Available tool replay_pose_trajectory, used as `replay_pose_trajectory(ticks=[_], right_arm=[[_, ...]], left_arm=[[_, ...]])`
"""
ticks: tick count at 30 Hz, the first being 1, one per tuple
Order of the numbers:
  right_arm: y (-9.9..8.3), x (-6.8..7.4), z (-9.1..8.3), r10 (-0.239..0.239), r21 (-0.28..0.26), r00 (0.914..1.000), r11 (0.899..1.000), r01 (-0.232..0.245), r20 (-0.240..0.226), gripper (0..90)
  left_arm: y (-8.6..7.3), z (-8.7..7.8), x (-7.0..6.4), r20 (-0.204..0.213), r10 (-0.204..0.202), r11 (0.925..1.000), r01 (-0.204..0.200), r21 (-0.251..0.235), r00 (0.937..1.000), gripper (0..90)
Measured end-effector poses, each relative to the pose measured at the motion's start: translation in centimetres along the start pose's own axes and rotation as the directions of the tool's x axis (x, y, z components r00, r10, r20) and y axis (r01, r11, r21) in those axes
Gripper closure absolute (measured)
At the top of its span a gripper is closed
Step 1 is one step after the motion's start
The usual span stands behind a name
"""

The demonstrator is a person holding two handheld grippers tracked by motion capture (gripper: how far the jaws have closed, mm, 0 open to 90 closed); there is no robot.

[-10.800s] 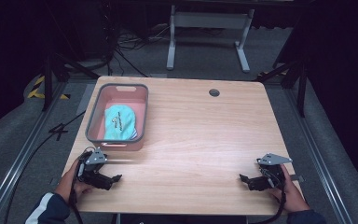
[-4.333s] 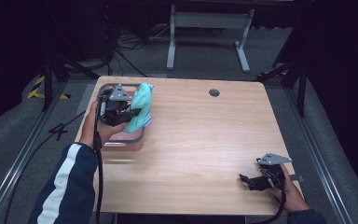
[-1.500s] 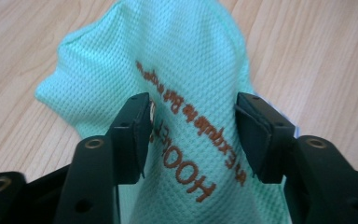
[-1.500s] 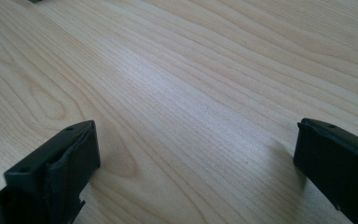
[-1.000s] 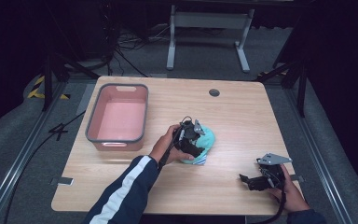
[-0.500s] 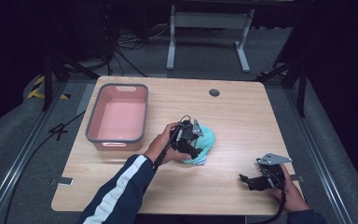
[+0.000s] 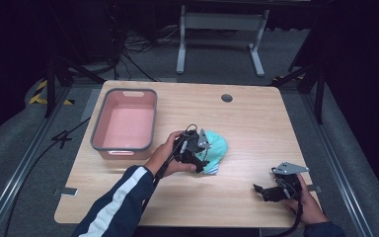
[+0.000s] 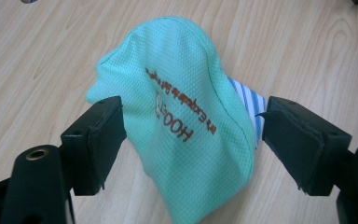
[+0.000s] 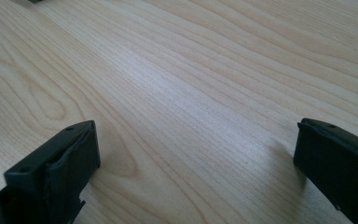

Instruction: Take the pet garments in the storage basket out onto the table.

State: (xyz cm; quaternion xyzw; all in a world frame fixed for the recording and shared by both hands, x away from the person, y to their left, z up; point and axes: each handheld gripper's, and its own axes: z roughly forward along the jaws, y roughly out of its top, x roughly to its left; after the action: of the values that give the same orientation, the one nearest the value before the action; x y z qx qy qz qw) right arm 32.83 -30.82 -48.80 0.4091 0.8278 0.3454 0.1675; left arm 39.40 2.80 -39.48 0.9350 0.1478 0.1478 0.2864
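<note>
Left claw (image 7: 201,157) sits mid-desk, jaws spread wide w/ the mint-green pouch (image 7: 213,150) between them. In the left gripper view (image 8: 189,144) the pouch (image 8: 182,116) fills the gap: left jaw touches or nearly touches the fabric edge, right jaw stands clear of it w/ a sliver of desk showing between. So released, not clamped. Pouch is mesh-textured fabric w/ brown printed lettering, lying bunched up on the desk (image 7: 256,123); a blue-and-white striped bit (image 8: 248,100) pokes out from under its right edge. Left hand (image 7: 168,155) wraps the claw body, dark sleeve w/ white stripe (image 7: 116,205) coming in from the bottom edge.

Right claw (image 7: 257,189) rests near the desk's front right corner, well apart from the pouch, held by the right hand (image 7: 303,200). Right gripper view (image 9: 196,172): jaws wide apart, bare wood grain between, nothing gripped.

Pink bin w/ grey rim (image 7: 98,128) stands on the desk's left part, near the pouch but not touching; its inside looks bare. Small round dark grommet (image 7: 226,98) near the desk's far edge.
</note>
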Motion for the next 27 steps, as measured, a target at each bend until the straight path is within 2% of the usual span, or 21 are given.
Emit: replay_pose_trajectory(ticks=[4,7,12,13,23,27], right_arm=[[0.0,0.0,0.0,0.0,0.0,1.0,1.0,0.0,0.0,0.4],[0.0,0.0,0.0,-0.001,0.0,1.0,1.0,0.001,0.0,0.4],[0.0,0.0,0.0,0.001,0.0,1.0,1.0,-0.001,0.0,0.4],[0.0,0.0,0.0,0.0,0.0,1.0,1.0,0.0,0.0,0.4],[0.0,0.0,0.0,0.001,0.0,1.0,1.0,-0.001,0.0,0.4],[0.0,0.0,0.0,0.0,0.0,1.0,1.0,0.0,0.0,0.4]], left_arm=[[-0.4,-0.6,-0.1,-0.007,0.015,0.9999,-0.015,0.003,0.9999,21.3],[-1.1,-1.3,-0.3,-0.027,0.03,0.9995,-0.029,0.008,0.9992,21.5],[-2.0,-1.9,-0.5,-0.03,0.047,0.9986,-0.047,0.027,0.9984,21.6],[-2.6,-2.2,-0.6,-0.031,0.057,0.9977,-0.056,0.038,0.9979,21.5],[-4.8,-3.7,-1.4,-0.03,0.092,0.9943,-0.091,0.057,0.9953,20.6],[-5.9,-4.1,-1.6,-0.044,0.088,0.9941,-0.085,0.066,0.9951,20.6]])
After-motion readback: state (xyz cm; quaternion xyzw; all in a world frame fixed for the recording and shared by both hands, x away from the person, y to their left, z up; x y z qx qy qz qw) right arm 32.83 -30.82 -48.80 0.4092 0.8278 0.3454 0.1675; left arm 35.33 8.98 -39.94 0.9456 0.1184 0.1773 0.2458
